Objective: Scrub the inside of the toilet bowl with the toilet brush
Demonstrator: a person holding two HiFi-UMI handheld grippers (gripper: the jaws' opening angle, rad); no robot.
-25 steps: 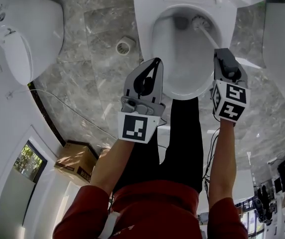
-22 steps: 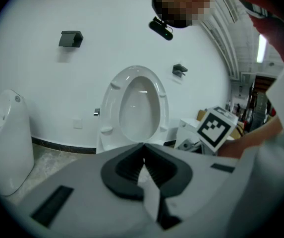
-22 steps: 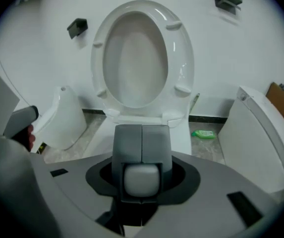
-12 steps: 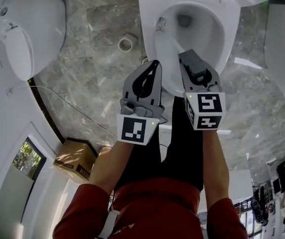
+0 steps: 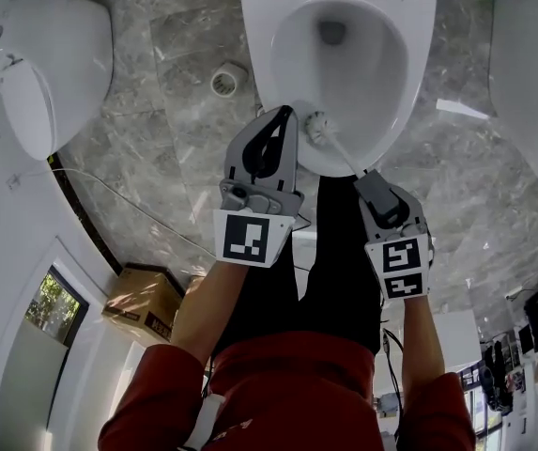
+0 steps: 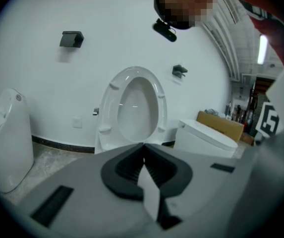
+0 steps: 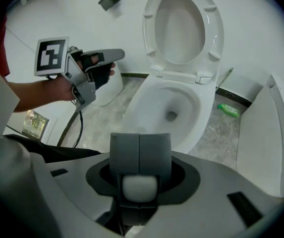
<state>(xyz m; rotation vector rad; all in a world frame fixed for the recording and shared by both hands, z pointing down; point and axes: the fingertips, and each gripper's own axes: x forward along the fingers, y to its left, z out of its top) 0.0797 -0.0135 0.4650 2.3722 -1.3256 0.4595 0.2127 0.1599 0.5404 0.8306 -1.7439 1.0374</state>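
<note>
While the right claw [image 5: 364, 178] grips the toilet brush [image 5: 317, 125] by its white handle, jaws pressed tight on the handle's rounded butt end w/ no gap showing, the brush slants up & left from that claw to the toilet bowl [image 5: 255, 56]. Brush head sits at the bowl's near edge, low on the inner front wall by the rim, well apart from the drain hole [image 5: 330, 32] at the far end; can't tell if the bristles touch the porcelain. Left claw [image 5: 287, 116] is empty, its jaws closed w/ tips meeting, nothing between them. From the head view it hangs over the bowl's near-left rim, tip just beside the brush head. Seat [image 7: 181, 21] is lifted upright against the wall. Grey marble floor [image 5: 156, 148] around the bowl has a round floor drain [image 5: 228, 81] to the left of it. A green bottle [image 7: 229, 110] lies on the floor at the bowl's right. Another white fixture [image 5: 57, 69] stands further left, and a cardboard box [image 5: 145, 301] sits by the wall near the person's left arm.
</note>
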